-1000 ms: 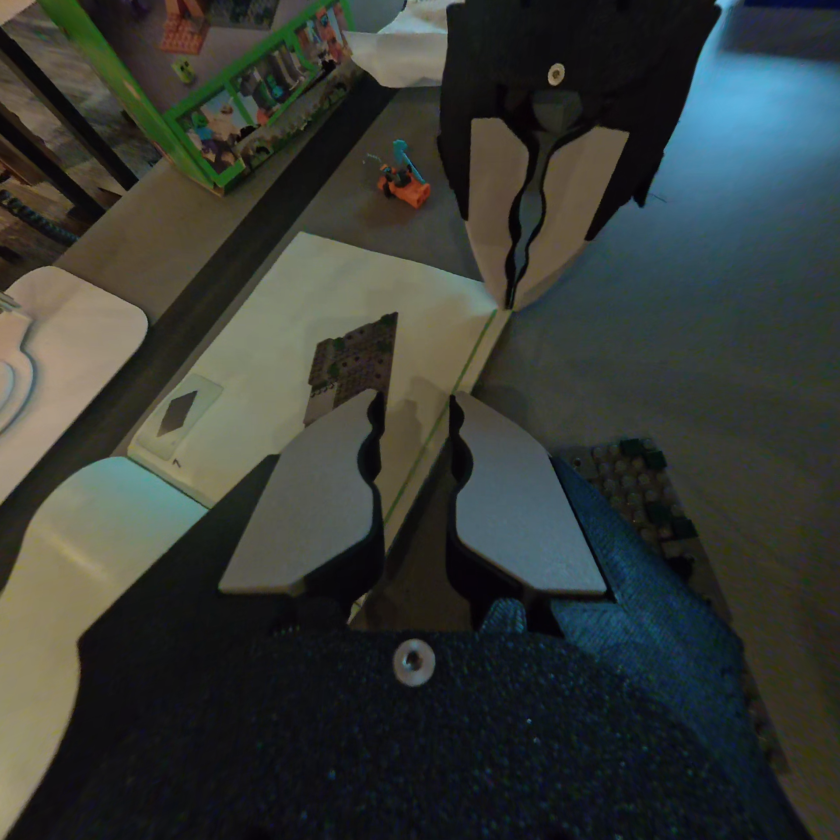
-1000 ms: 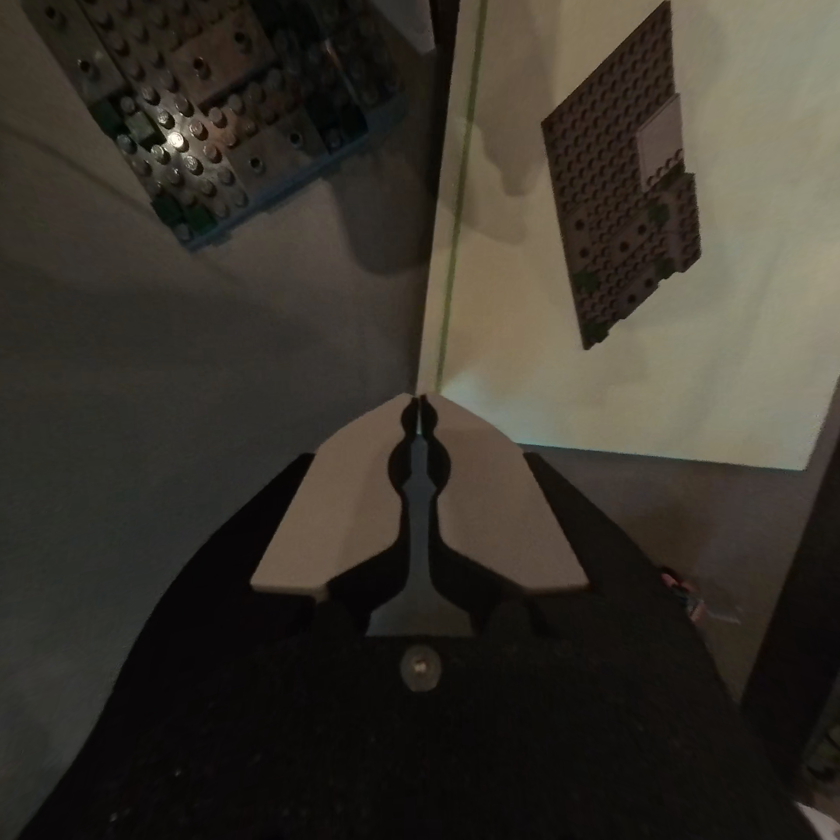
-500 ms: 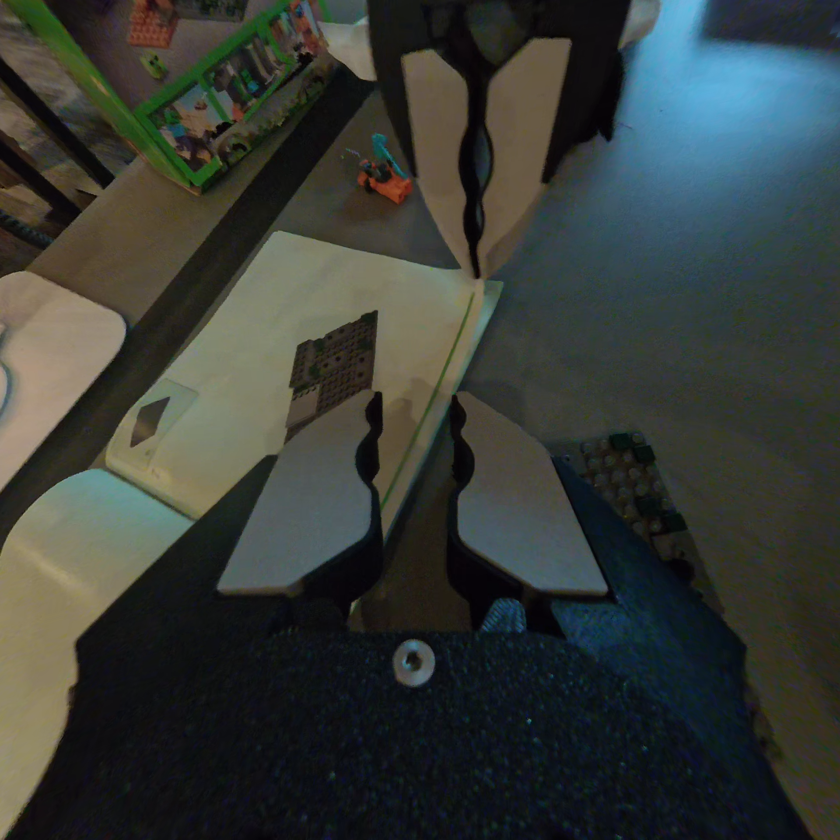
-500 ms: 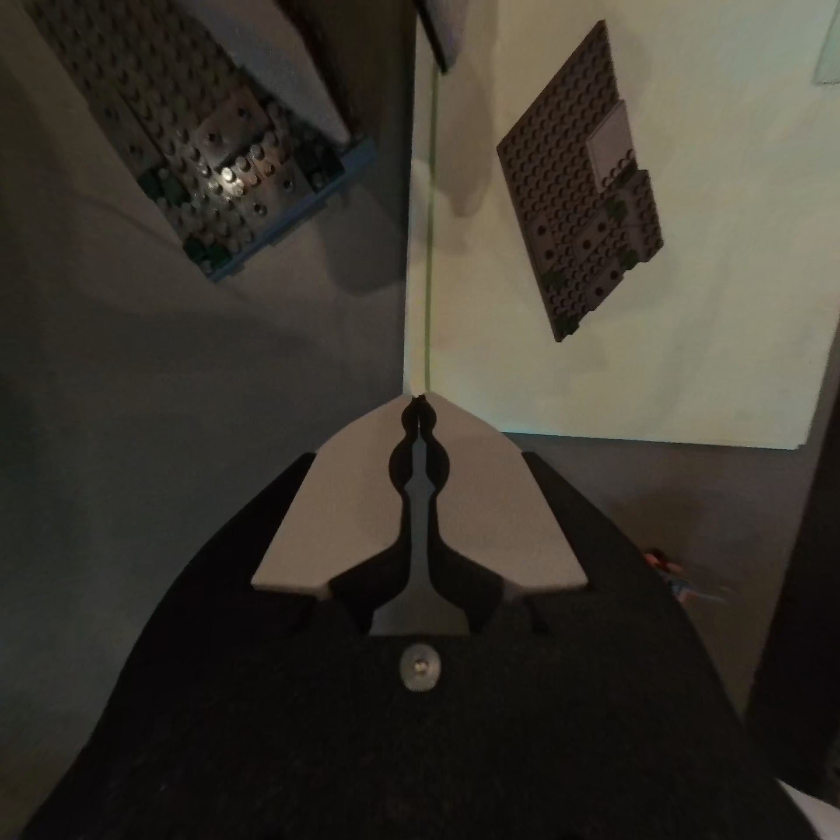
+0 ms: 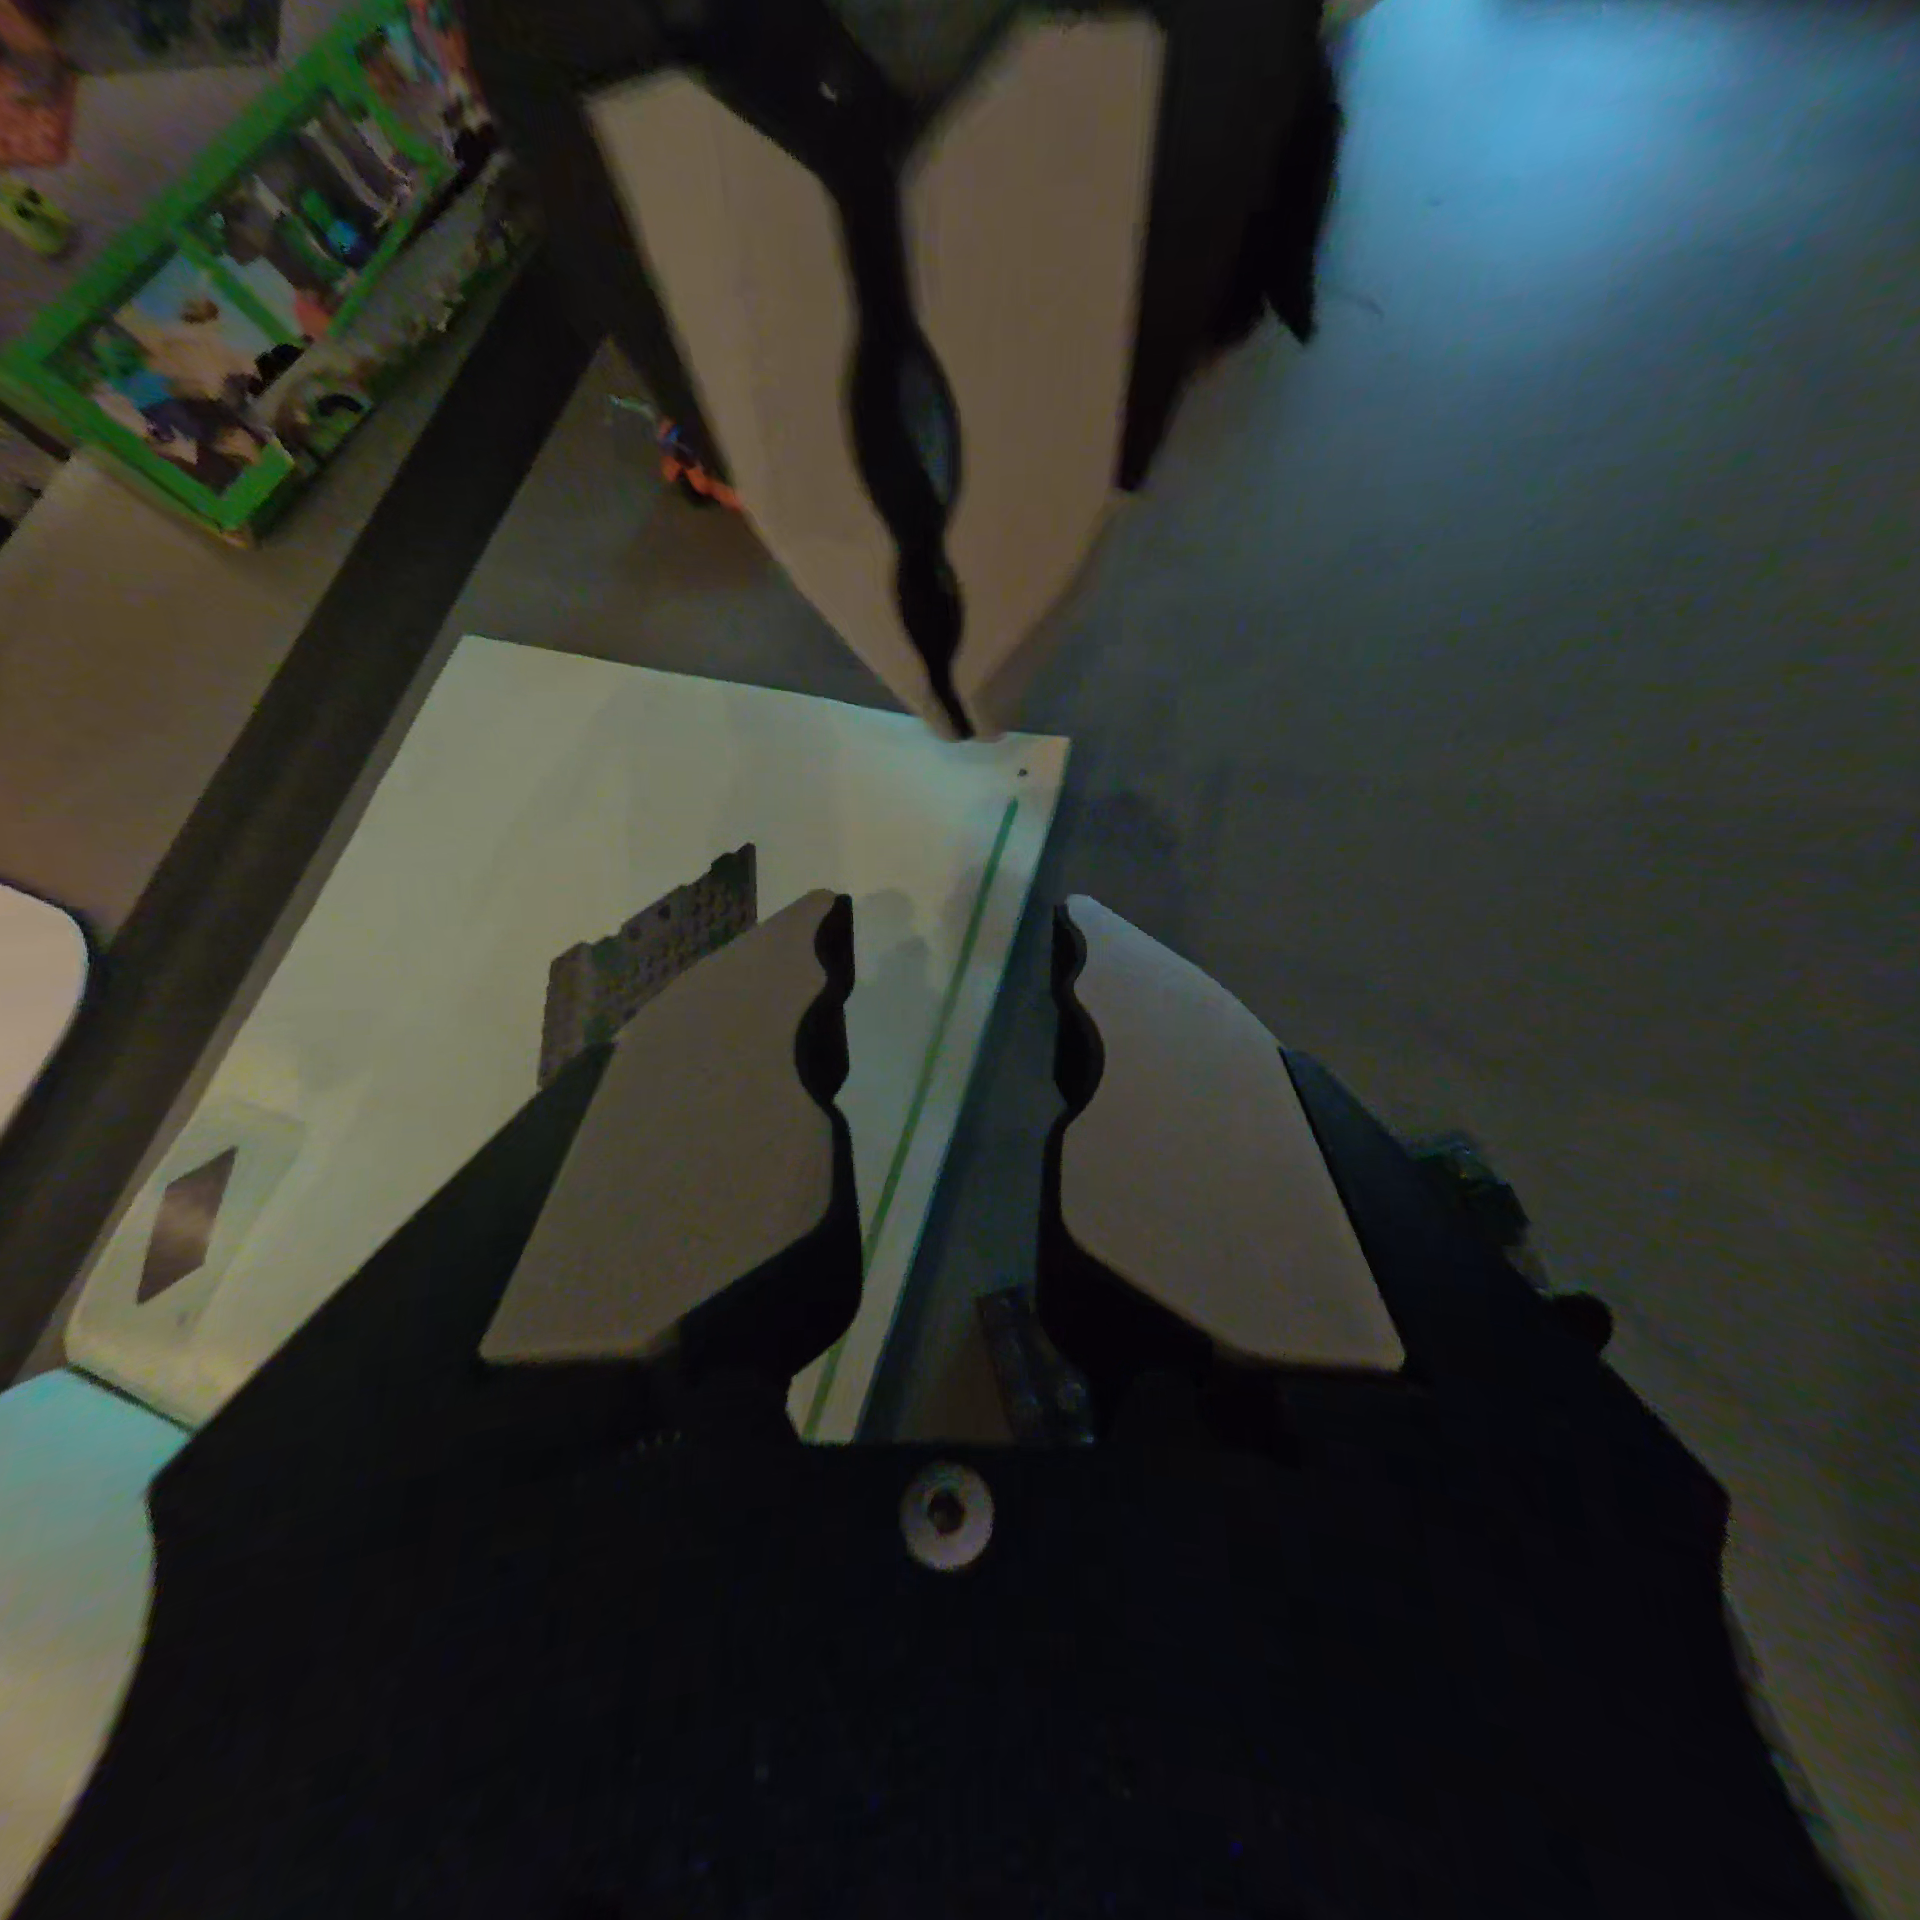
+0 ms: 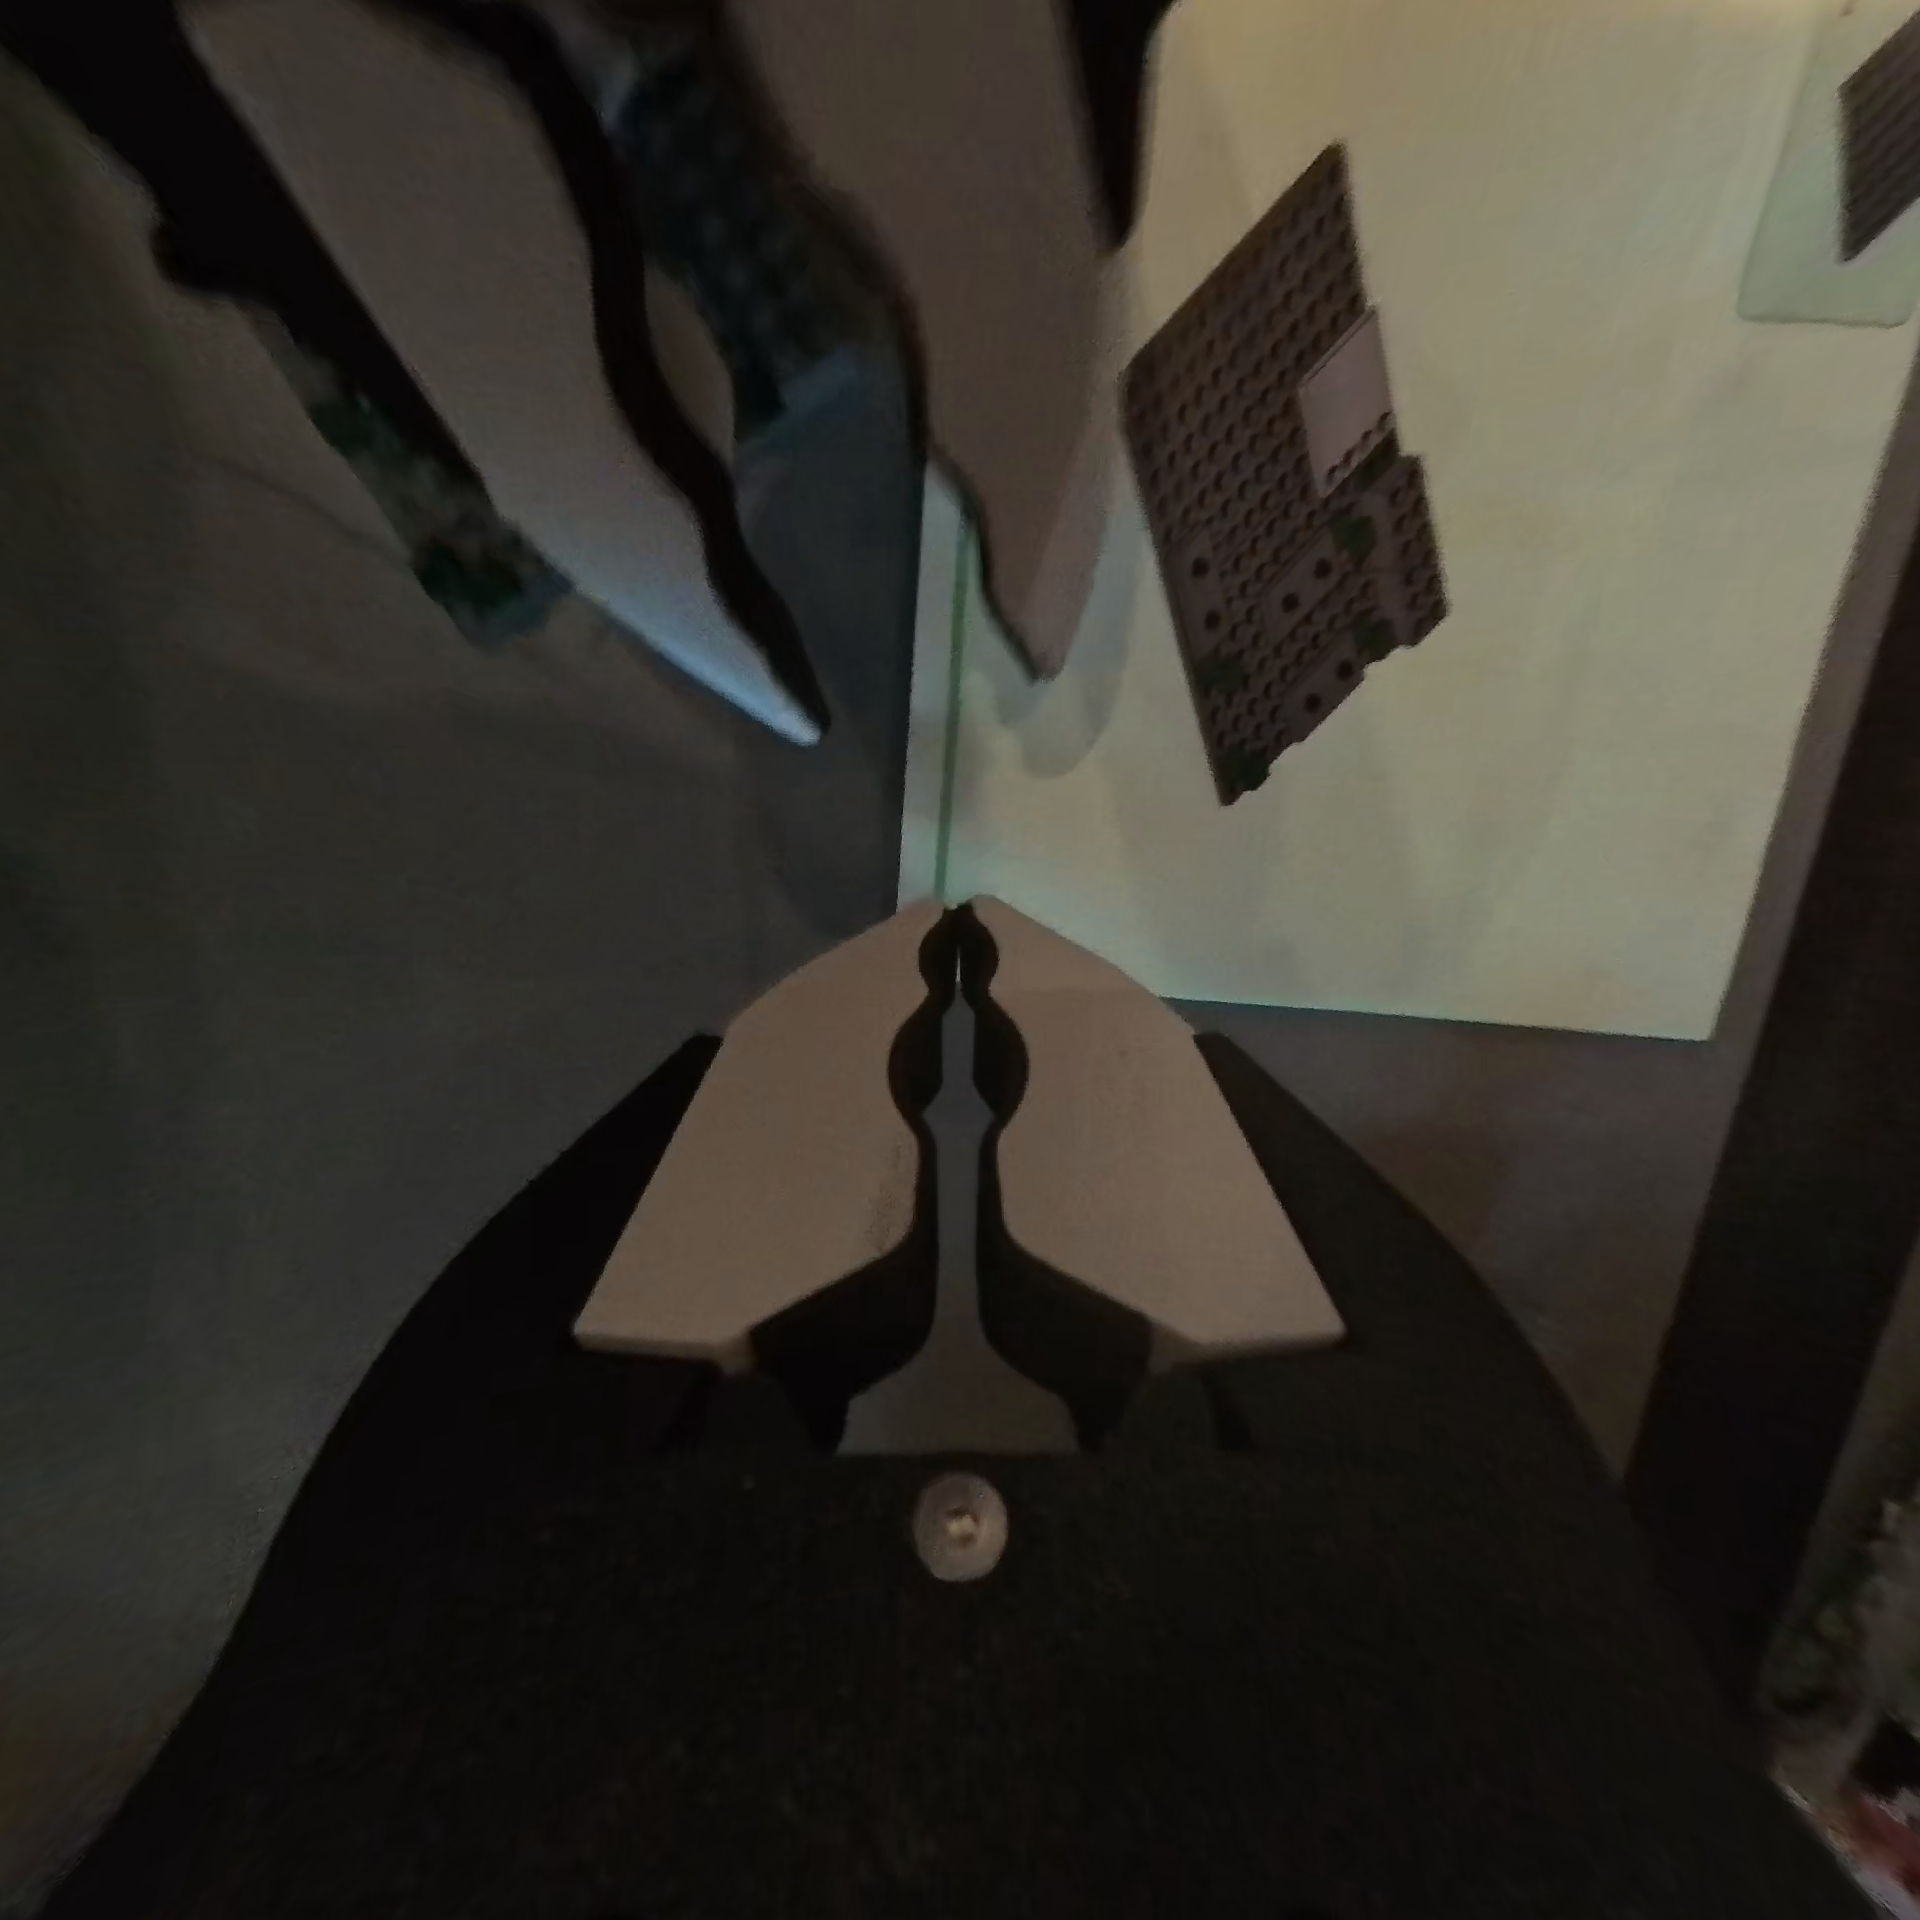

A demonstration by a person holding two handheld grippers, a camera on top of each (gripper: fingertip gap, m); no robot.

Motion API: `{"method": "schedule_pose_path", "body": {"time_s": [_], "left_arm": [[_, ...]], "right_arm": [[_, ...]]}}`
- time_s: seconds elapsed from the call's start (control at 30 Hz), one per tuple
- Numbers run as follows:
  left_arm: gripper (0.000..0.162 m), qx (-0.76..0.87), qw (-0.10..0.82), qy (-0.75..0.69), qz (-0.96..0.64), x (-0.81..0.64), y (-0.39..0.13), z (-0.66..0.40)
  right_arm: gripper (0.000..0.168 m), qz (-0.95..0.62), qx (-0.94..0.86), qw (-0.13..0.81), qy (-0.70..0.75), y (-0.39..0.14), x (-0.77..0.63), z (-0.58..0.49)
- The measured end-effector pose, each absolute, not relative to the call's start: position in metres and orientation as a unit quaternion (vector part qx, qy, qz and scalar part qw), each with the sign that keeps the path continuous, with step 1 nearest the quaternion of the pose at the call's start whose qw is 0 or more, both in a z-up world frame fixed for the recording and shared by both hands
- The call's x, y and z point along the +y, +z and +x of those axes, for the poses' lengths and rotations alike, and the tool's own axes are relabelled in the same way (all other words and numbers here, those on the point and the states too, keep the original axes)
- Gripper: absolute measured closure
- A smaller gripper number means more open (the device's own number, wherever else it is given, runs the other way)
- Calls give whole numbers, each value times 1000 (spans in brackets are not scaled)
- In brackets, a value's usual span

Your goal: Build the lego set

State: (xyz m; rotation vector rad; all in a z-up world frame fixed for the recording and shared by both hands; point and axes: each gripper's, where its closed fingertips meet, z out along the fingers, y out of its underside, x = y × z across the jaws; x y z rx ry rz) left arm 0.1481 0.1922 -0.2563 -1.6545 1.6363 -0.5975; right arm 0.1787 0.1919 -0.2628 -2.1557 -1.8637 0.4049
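My left gripper (image 5: 951, 914) is open and empty above the right edge of the open instruction booklet (image 5: 623, 831). The grey studded baseplate build (image 5: 1475, 1184) lies on the dark table, mostly hidden under the left gripper's right finger. In the right wrist view it shows behind the left gripper's fingers (image 6: 468, 561). My right gripper (image 6: 956, 912) is shut, its tips at the booklet's (image 6: 1351, 883) corner. I cannot tell whether it pinches the page. It faces my left gripper in the left wrist view (image 5: 956, 717).
A green-framed set box (image 5: 239, 312) stands at the far left. A small orange and teal model (image 5: 686, 468) lies beyond the booklet. A white bag (image 5: 62, 1507) lies at the near left. A dark strip (image 5: 312, 727) runs along the booklet's left side. My left and right fingertips are right by each other.
The two grippers have come closer together. My left gripper moved forward over the booklet's edge and now hides most of the baseplate. The right gripper stayed shut at the page corner.
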Motion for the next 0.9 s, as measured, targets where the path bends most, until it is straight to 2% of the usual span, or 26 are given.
{"method": "schedule_pose_path", "body": {"time_s": [0.03, 0.07, 0.1, 0.17, 0.33, 0.43, 0.53, 0.9], "left_arm": [[126, 634, 361, -232, -644, 193, -257, 147], [126, 634, 360, -231, -645, 193, -258, 145], [126, 633, 360, -229, -646, 194, -258, 144], [127, 632, 361, -228, -647, 195, -258, 141], [127, 629, 362, -226, -649, 196, -257, 137], [127, 628, 362, -227, -650, 196, -256, 135], [127, 629, 361, -227, -650, 196, -257, 134], [128, 634, 352, -229, -649, 194, -262, 135]], "right_arm": [[168, -740, -645, 131, 138, -268, 190, 180], [162, -739, -647, 129, 138, -273, 188, 181], [146, -738, -648, 128, 138, -277, 186, 181], [140, -737, -651, 129, 126, -283, 186, 182], [144, -727, -666, 134, 103, -287, 190, 182], [162, -725, -668, 136, 102, -288, 192, 183], [167, -730, -661, 130, 114, -287, 191, 183], [168, -768, -604, 73, 201, -277, 192, 182]]}}
